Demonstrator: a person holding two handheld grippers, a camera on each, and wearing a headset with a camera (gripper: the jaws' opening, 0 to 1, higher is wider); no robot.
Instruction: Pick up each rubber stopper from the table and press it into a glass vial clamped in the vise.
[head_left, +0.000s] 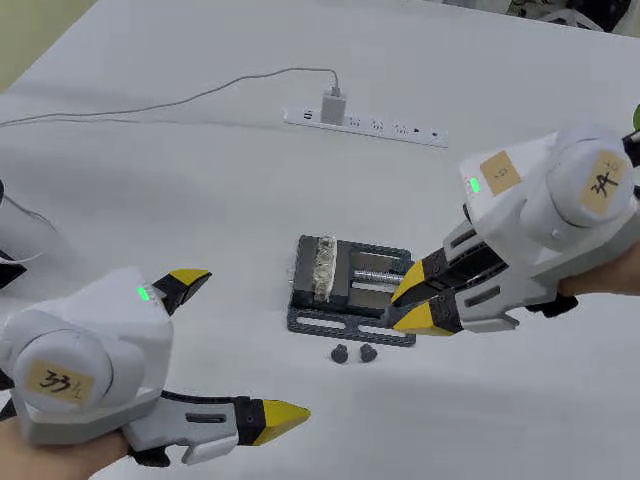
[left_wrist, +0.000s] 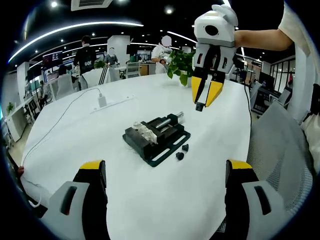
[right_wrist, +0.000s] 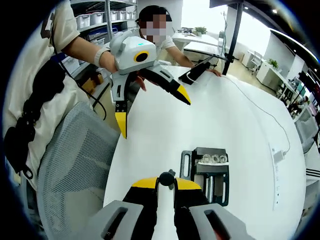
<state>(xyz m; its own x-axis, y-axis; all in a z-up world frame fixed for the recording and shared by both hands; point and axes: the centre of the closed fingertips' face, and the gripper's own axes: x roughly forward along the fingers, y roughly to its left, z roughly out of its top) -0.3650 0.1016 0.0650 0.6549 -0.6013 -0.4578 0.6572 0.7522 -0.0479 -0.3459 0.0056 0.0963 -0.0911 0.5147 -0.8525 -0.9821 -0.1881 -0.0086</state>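
Note:
A black vise (head_left: 350, 323) sits mid-table with clear glass vials (head_left: 325, 262) clamped at its left end. Two dark rubber stoppers (head_left: 340, 353) (head_left: 368, 352) lie on the table just in front of it. My right gripper (head_left: 403, 308) hovers over the vise's right side, shut on another dark stopper (right_wrist: 166, 178) pinched at its yellow tips. My left gripper (head_left: 240, 345) is at the near left, open wide and holding nothing. In the left gripper view the vise (left_wrist: 157, 135) and the loose stoppers (left_wrist: 180, 156) lie ahead, with the right gripper (left_wrist: 204, 97) above them.
A white power strip (head_left: 365, 124) with a plugged-in charger and a grey cable lies at the table's far side. A grey mesh chair (right_wrist: 75, 165) stands by the table edge. People and desks fill the room behind.

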